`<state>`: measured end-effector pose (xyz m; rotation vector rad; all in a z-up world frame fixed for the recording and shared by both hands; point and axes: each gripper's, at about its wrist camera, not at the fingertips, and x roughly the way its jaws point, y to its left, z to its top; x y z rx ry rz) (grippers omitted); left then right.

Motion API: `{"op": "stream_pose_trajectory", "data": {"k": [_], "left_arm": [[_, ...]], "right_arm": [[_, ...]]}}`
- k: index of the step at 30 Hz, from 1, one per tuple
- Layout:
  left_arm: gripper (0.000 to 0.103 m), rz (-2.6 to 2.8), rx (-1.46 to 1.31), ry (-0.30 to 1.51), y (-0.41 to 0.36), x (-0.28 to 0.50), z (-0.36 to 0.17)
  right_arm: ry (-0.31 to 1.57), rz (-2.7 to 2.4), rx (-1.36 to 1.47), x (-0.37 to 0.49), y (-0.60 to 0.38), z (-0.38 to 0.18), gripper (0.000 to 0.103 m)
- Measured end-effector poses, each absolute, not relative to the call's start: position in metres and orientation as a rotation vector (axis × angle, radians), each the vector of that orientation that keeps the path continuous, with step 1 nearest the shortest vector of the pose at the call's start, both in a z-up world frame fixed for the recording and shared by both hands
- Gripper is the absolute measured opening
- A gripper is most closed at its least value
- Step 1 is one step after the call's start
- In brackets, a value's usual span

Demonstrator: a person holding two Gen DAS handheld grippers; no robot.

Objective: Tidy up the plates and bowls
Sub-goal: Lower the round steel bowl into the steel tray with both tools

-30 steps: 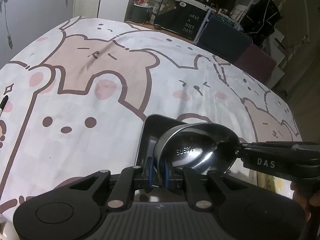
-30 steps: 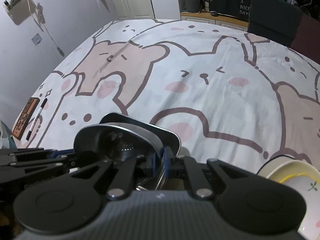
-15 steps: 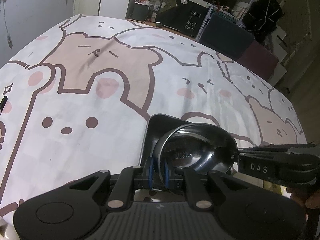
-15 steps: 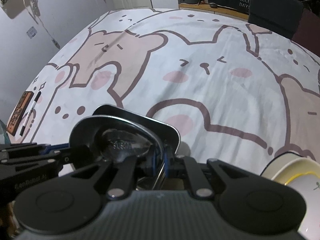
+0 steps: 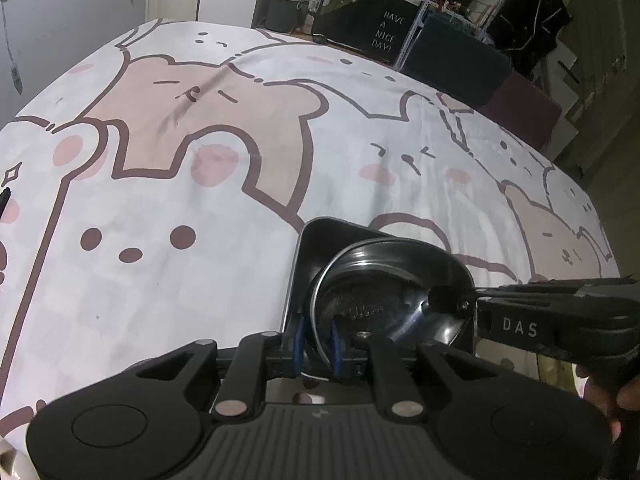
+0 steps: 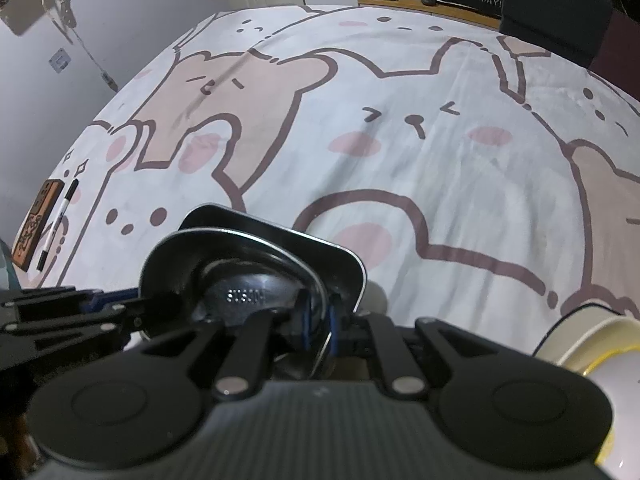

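1. A round bowl of polished steel, its stamped base lettering too blurred to be read, was seen inside a dark rectangular metal tray with rounded corners.
2. The bowl's thin rim was pinched by the left gripper at its near-left edge and by the right gripper, marked "DAS", at the opposite edge.
3. Beneath lay a soft cloth printed with cartoon bears.
4. "HAVE A NICE DAY!" was lettered on a black box.
5. A glossy cream dish with a yellow band sat right.
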<state>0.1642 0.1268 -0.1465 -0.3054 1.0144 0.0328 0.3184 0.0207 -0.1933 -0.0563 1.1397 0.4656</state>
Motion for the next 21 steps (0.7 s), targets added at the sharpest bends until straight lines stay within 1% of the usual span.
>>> {"op": "stream_pose_trajectory", "data": {"k": [7, 9, 13, 21], "left_arm": [[0.014, 0.032, -0.318, 1.026, 0.1278, 0.1664, -0.1504], [0.017, 0.032, -0.330, 1.029, 0.1289, 0.1674, -0.1515], [0.017, 0.031, -0.328, 1.032, 0.1287, 0.1682, -0.1522], [0.016, 0.034, -0.317, 1.033, 0.1273, 0.1688, -0.1522]], "right_arm": [[1.138, 0.477, -0.047, 0.3191, 0.0207, -0.1937, 0.020], [1.136, 0.476, -0.046, 0.3193, 0.0204, -0.1929, 0.020], [1.140, 0.482, -0.012, 0.3212, 0.0178, -0.1911, 0.030], [1.138, 0.485, 0.022, 0.3235, 0.0132, -0.1857, 0.032]]}}
